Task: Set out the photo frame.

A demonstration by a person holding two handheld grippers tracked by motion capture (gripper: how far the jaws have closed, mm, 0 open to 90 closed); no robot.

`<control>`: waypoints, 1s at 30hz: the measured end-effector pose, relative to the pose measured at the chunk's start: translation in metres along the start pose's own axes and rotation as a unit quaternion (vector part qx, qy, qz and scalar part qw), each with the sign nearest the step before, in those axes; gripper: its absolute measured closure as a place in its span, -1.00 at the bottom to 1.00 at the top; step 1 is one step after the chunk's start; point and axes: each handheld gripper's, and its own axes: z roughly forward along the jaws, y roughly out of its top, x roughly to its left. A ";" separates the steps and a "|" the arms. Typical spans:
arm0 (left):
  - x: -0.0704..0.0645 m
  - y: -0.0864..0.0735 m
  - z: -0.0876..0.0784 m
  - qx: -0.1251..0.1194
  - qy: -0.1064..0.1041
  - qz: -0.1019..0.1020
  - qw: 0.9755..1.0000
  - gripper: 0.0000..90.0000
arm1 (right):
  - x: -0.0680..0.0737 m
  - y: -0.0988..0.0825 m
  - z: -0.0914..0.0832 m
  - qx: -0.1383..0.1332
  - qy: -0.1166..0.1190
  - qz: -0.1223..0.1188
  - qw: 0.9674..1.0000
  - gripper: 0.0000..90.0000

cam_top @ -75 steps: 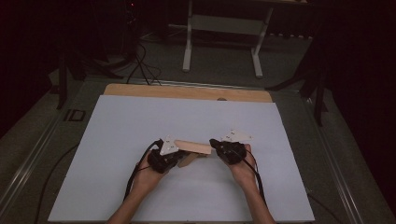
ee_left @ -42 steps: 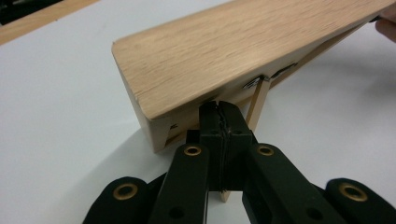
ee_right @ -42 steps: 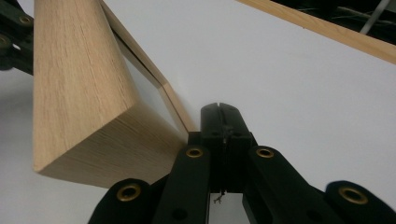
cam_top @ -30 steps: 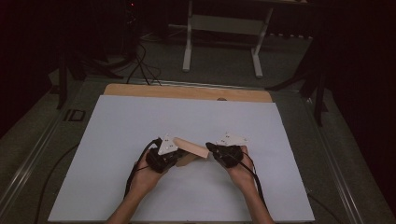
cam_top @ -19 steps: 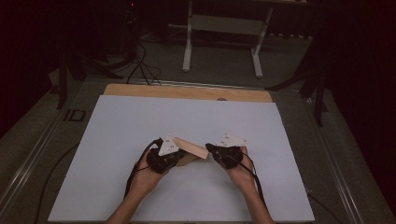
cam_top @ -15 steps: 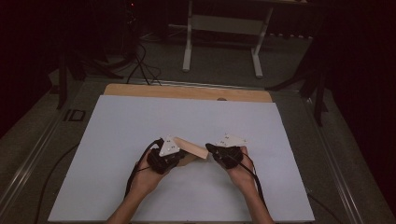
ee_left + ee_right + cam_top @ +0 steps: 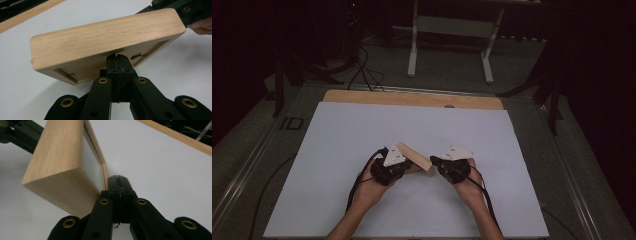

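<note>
— From above, what did you see?

— A person's forearms came in from six o'clock over a white worktop. The left hand-held gripper and the right hand-held gripper pointed at each other just below the centre of the worktop, and a wooden frame hung tilted between them. It ran from about ten o'clock down to four o'clock, its higher end over the left one. A bare wooden strip ran along the far edge at twelve o'clock, and a metal stand stood on the floor beyond it.

— And along the left hand-held gripper?

— Its two black jaws were pressed together, tips up against the underside rim of the frame, which lay across the top of the view, slanting from eight o'clock up to two o'clock. I couldn't tell whether anything thin was pinched between the pads. The recessed back of the frame faced the camera, with small metal clips in the rebate. At two o'clock the other gripper met the far corner, with a bit of hand behind it. The frame was off the worktop.

— And along the right one?

— Much the same. Its jaws were closed together, tips at the thin inner edge of the frame, which rose from seven o'clock towards eleven. The left gripper sat at its far end, at ten o'clock. The white worktop spread out to the right, the wooden strip crossing at one o'clock.
</note>
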 end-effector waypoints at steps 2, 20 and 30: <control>0.000 0.000 0.000 0.000 0.000 -0.001 1.000 0.98 | 0.001 0.000 0.000 -0.001 0.001 -0.001 1.000 1.00; 0.006 -0.002 0.008 0.006 0.001 -0.002 1.000 0.98 | 0.017 0.001 -0.004 -0.001 0.018 -0.018 1.000 1.00; 0.011 -0.002 0.014 0.005 -0.006 -0.001 1.000 0.98 | 0.026 0.002 -0.005 0.002 0.030 -0.029 0.999 1.00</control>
